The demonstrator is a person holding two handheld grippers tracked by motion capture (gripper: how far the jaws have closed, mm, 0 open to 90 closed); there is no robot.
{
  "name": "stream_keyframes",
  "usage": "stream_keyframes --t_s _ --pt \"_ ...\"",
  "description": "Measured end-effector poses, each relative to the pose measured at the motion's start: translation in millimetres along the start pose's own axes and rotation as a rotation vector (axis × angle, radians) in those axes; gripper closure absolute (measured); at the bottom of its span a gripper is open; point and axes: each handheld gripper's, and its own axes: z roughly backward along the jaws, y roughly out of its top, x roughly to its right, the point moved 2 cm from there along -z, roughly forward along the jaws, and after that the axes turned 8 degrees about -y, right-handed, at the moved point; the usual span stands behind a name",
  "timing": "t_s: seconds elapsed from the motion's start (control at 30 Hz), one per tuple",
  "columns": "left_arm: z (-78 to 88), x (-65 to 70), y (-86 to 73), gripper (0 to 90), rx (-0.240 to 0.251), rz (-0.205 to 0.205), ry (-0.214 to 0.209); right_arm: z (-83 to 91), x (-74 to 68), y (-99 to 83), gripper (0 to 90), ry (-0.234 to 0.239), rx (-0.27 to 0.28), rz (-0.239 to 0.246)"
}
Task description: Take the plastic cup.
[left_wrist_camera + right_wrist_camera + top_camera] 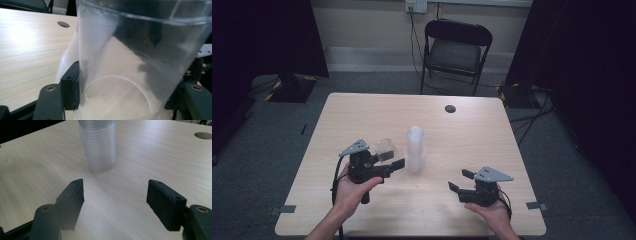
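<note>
Work in hand: a single clear cup (385, 148) is carried by the left hand-held gripper (398, 164), just beside the stack of cups (415, 148) that stands upright near the middle of the desk (362, 112).
Cup: in the left gripper view the cup (140, 62) sits between the two black jaws, its wall against both pads (71, 86), its open rim toward the camera.
Why held so: a grip across the wall keeps the mouth free; my guess is that it is either freshly parted from the stack or about to be set down alone. Thin plastic would likely buckle under a harder squeeze.
Left pose: the left hand (352, 192) comes in from the bottom edge, forearm angled toward the middle, jaws pointing at the stack, cup tilted and clear of the desk.
Left state: clenched on the cup.
Right hand-held gripper (460, 180): released, with nothing between the jaws; in the right gripper view the pads (72, 200) stand wide apart and aim at the stack (98, 145).
Right pose: the right hand (492, 212) holds it low over the desk, well apart from the stack, probably waiting to steady it.
Desk: a round cable hole (450, 108) lies toward the far edge.
</note>
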Motion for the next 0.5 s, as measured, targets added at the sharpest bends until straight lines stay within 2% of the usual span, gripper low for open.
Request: stream_keyframes --t_s 0.03,0.1,0.13,0.17,0.33,0.43,0.47,0.5 --pt "-0.8 1.8 -0.5 34.3 -0.002 0.003 0.000 -0.9 -7.1 1.6 30.2 0.024 -0.002 0.012" --pt "-2.3 5.1 -2.1 34.3 -0.005 0.030 -0.022 -1.6 -12.7 3.1 30.3 0.038 0.000 0.025" --pt "-2.3 5.1 -2.1 34.5 -0.005 0.030 -0.022 -1.6 -12.7 3.1 30.3 0.038 0.000 0.025" --pt "-3.5 7.0 -3.2 34.5 -0.019 0.045 -0.032 -2.3 -19.7 5.9 31.9 0.059 0.011 0.042" --pt "-4.8 9.1 -3.5 34.7 -0.018 0.083 -0.057 -4.3 -29.9 11.5 34.6 0.078 0.043 0.070" --pt "-5.1 9.1 -4.1 34.9 -0.005 0.119 -0.071 -9.5 -37.8 17.1 37.6 0.090 0.063 0.102" --pt "-5.5 8.9 -4.8 34.9 -0.004 0.130 -0.072 -12.3 -42.1 20.8 39.7 0.109 0.074 0.106" --pt "-6.5 8.1 -6.2 34.9 -0.004 0.153 -0.082 -13.4 -44.4 22.5 40.0 0.110 0.083 0.114"
